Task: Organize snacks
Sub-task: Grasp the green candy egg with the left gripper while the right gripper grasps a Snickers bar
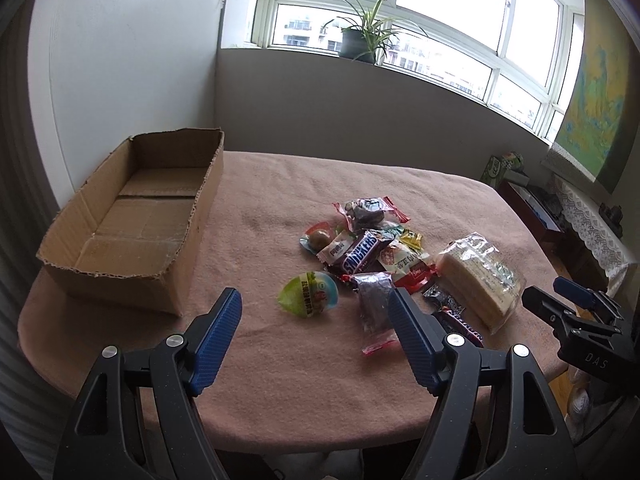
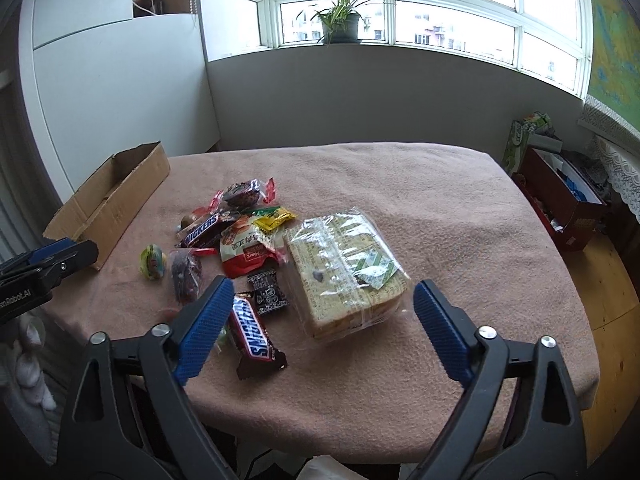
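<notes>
An empty cardboard box (image 1: 132, 216) stands at the table's left; it also shows in the right wrist view (image 2: 108, 200). A pile of snacks lies mid-table: a Snickers bar (image 1: 360, 256), a green round packet (image 1: 308, 294), a dark plastic-wrapped sweet (image 1: 374, 308) and a large clear-wrapped cake block (image 1: 480, 280). My left gripper (image 1: 314, 316) is open and empty, above the table just short of the green packet. My right gripper (image 2: 324, 308) is open and empty, its jaws either side of the near end of the cake block (image 2: 344, 268). A second Snickers bar (image 2: 252, 330) lies by its left finger.
The table wears a pink cloth (image 1: 300, 380). A white board (image 1: 120, 60) leans behind the box. A potted plant (image 1: 360, 40) sits on the windowsill. Boxes and clutter (image 2: 560, 192) stand on the floor to the right.
</notes>
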The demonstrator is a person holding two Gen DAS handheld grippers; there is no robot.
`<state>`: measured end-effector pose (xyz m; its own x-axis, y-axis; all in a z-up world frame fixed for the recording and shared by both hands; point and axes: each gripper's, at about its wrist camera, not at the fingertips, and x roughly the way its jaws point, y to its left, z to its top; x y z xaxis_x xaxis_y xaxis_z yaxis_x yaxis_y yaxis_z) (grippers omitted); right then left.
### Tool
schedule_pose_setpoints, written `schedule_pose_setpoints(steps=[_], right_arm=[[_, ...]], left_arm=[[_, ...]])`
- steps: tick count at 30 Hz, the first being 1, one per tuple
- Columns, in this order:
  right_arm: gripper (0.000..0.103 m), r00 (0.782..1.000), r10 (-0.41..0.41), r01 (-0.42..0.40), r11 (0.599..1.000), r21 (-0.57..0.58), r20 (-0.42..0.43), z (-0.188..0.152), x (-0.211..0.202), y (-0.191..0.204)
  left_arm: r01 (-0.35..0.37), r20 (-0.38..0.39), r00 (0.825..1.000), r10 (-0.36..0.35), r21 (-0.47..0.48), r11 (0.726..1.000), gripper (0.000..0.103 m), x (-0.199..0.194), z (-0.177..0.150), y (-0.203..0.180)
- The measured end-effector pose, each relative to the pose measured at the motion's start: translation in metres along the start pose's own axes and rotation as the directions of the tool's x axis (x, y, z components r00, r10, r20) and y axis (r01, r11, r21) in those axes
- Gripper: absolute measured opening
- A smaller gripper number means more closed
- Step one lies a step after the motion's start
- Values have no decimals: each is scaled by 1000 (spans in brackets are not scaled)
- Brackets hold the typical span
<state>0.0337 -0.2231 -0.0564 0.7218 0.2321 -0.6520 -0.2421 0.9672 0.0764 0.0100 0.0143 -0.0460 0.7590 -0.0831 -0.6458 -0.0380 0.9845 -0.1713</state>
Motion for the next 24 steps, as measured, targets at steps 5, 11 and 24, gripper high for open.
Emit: schedule_pose_setpoints(steps=[5, 11, 24], right_arm=[[80, 996, 79, -77, 997, 29, -45, -6, 6, 1], [63, 980, 166, -163, 986, 39, -106, -10, 18, 7], [60, 954, 237, -234, 972, 39, -182, -13, 44, 20]], left_arm=[[12, -30, 999, -12, 17, 1000, 64, 6, -6, 0], [13, -57, 998, -13, 4, 1000, 55, 17, -11, 10], [11, -118, 993, -2, 79, 997, 54, 59, -1, 18]])
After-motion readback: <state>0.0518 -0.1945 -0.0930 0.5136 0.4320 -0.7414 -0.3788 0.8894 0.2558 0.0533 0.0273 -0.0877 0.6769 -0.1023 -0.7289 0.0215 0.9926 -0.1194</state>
